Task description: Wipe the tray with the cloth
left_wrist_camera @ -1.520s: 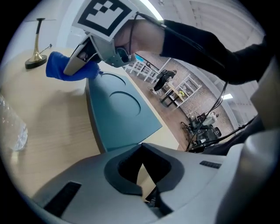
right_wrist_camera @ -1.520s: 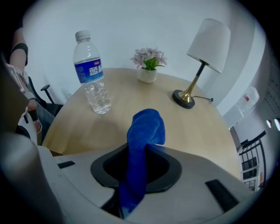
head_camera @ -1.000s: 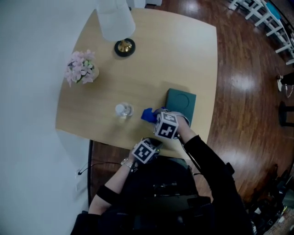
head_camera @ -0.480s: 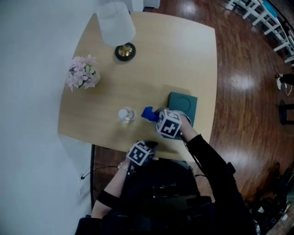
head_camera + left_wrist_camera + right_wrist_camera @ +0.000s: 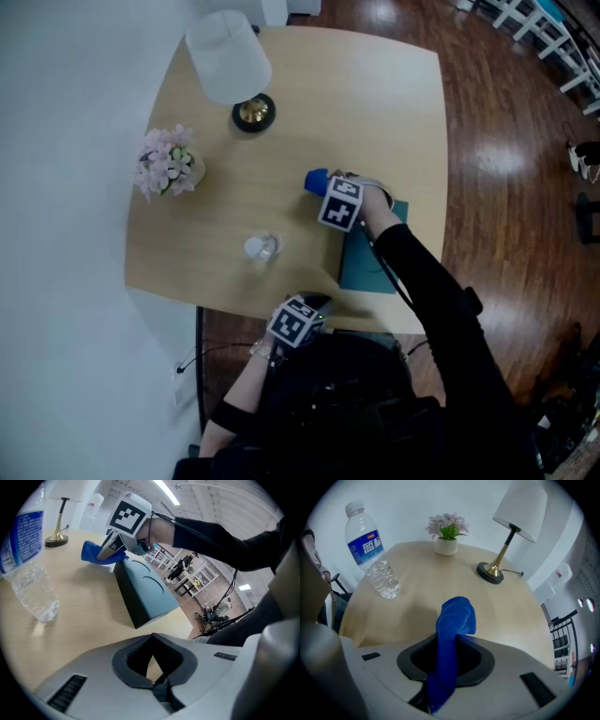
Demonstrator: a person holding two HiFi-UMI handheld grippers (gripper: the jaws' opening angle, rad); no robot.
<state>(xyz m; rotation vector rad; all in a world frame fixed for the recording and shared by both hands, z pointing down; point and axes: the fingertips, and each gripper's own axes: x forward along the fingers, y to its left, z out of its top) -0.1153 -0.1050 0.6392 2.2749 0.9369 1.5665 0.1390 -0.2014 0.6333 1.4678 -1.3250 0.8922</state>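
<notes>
**Head view.** The teal tray point(image 5: 373, 267) lies at the near right edge of the table point(image 5: 375, 103). Your right gripper point(image 5: 330, 192) holds the blue cloth point(image 5: 316, 180) just past the tray's far left corner, over bare wood. Your left gripper point(image 5: 302, 314) sits at the table's near edge.

**Left gripper view.** Your jaws are closed together with nothing between them. The tray is ahead and a water bottle point(image 5: 28, 573) is at left.

**Right gripper view.** Your jaws are clenched on the cloth, which stands up between them. A lamp point(image 5: 511, 531) and flowers point(image 5: 447, 529) are at the far side.
</notes>
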